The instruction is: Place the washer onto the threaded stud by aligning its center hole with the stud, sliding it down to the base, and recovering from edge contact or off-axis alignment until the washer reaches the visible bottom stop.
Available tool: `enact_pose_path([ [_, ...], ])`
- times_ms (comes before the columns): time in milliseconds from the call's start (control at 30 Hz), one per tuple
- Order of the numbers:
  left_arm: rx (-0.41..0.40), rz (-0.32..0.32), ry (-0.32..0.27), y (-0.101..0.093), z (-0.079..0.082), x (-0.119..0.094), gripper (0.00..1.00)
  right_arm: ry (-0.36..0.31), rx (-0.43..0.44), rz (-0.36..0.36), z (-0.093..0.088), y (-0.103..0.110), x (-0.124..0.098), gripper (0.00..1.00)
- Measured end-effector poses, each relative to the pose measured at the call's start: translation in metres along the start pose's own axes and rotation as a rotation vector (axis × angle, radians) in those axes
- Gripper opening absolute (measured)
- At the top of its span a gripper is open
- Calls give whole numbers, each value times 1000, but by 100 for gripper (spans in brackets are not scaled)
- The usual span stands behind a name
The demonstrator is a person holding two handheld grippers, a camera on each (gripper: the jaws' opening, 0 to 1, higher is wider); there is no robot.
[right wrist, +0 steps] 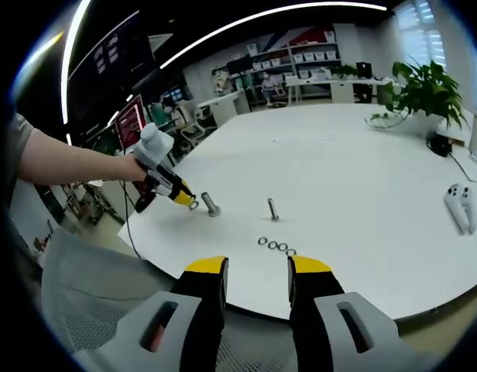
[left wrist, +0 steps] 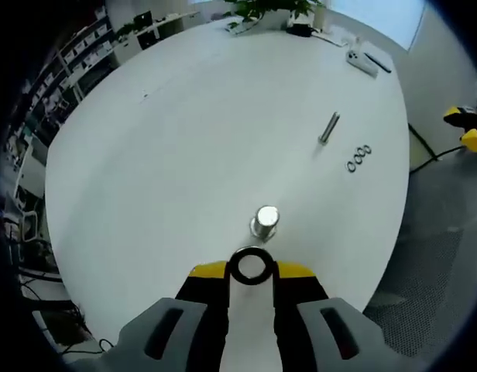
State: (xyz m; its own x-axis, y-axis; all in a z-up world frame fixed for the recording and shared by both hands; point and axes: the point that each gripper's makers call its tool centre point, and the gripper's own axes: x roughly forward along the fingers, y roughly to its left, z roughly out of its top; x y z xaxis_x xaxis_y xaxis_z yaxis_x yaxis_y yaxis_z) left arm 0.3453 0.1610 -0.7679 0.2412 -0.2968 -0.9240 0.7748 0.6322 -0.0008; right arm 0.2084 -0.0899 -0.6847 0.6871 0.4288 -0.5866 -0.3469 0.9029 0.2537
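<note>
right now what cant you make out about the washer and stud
- Stud threads: left gripper view looks at it end on; in the right gripper view it is too small.
- Washer hole versus stud axis: neither view settles it.
- Spare washers: too small to count surely.

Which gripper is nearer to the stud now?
Left. The left gripper holds a washer right beside the stud. The right gripper hangs open off the table edge, far from it.
</note>
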Motion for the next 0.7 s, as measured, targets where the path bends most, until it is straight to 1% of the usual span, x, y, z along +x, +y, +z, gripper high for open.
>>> enact_pose_path([
  [133,20,-3,-18,-2,12,-4,18,-3,1,1,1,0,0,34],
  [333,36,-9,-34,-7,23,-4,18,-7,3,0,1,0,0,34],
  [467,49,-13,-33,-8,28,-1,18,-9,3,-1,1,0,-1,34],
  [700,85,-16,-9,-9,32,5,18,-12,5,-5,2,-1,-1,34],
])
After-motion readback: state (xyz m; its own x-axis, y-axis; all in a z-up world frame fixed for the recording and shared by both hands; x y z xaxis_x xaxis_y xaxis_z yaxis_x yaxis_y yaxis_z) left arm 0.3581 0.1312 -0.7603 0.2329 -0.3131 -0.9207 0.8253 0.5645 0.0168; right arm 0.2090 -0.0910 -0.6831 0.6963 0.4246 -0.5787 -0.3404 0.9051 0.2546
